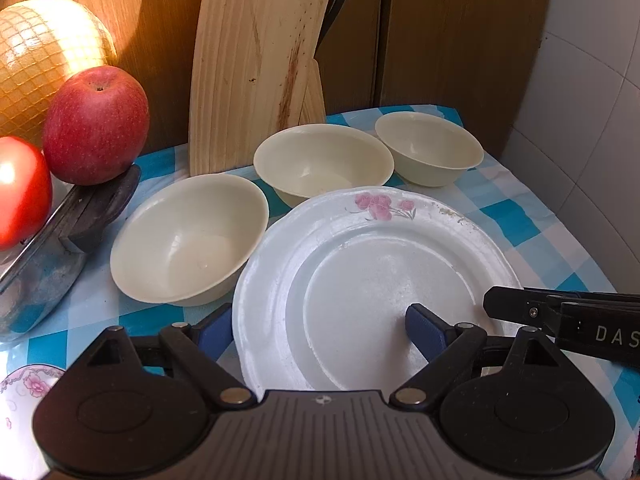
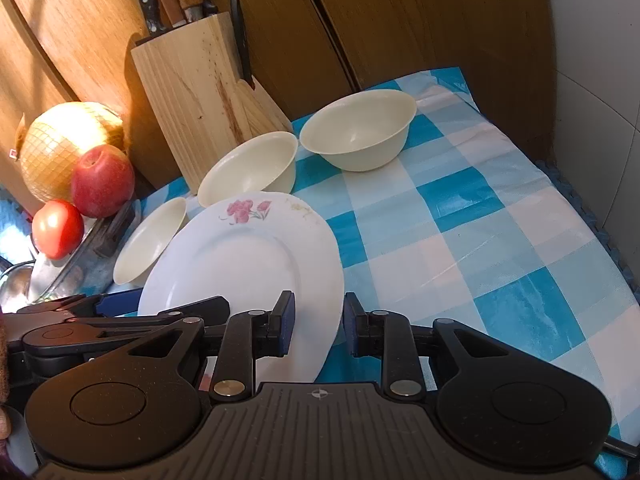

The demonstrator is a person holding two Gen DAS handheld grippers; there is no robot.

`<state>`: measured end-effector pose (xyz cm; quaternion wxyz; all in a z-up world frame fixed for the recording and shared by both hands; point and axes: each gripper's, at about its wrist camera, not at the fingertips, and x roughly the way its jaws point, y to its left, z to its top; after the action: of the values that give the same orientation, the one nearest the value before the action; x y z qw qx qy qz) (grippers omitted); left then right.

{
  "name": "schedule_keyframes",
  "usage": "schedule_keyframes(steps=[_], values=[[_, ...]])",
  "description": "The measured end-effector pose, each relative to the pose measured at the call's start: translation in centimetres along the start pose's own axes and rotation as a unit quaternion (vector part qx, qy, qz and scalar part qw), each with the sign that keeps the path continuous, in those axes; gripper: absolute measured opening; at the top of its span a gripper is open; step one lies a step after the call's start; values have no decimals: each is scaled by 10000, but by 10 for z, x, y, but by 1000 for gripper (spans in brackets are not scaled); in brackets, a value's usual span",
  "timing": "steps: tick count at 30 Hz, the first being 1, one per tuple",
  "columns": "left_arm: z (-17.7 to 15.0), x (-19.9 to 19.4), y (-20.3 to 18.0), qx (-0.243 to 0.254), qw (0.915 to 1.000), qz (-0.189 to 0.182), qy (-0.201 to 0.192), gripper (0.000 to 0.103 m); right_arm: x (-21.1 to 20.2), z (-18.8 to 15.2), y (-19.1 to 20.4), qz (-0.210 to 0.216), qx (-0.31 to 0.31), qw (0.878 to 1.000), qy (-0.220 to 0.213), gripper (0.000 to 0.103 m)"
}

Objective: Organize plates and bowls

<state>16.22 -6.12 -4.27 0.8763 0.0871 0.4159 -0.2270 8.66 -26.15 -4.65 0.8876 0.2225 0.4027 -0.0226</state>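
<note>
A white plate with pink flowers (image 1: 360,272) lies on the blue checked cloth and also shows in the right wrist view (image 2: 248,256). My left gripper (image 1: 320,328) is open; its fingers straddle the plate's near left rim. My right gripper (image 2: 318,326) is open around the plate's near right edge, one pad over the plate, one beside it. Its finger shows in the left wrist view (image 1: 560,320). Three cream bowls stand behind the plate: a near left one (image 1: 188,240), a middle one (image 1: 324,164) and a far right one (image 1: 430,148).
A wooden knife block (image 2: 200,92) stands at the back against wooden cabinet doors. A netted melon (image 1: 44,56), a red apple (image 1: 96,124) and a tomato (image 1: 20,192) sit at the left by a metal pan (image 1: 48,248). Another flowered dish (image 1: 28,392) is at the near left.
</note>
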Motion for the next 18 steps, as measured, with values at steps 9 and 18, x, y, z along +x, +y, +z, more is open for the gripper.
schedule_keyframes(steps=[9, 18], values=[[4, -9, 3, -78, 10000, -2, -59, 84, -5, 3, 1, 89, 86, 9999, -81, 33], [-7, -25, 2, -44, 10000, 39, -2, 84, -15, -5, 2, 152, 120, 9998, 44, 33]])
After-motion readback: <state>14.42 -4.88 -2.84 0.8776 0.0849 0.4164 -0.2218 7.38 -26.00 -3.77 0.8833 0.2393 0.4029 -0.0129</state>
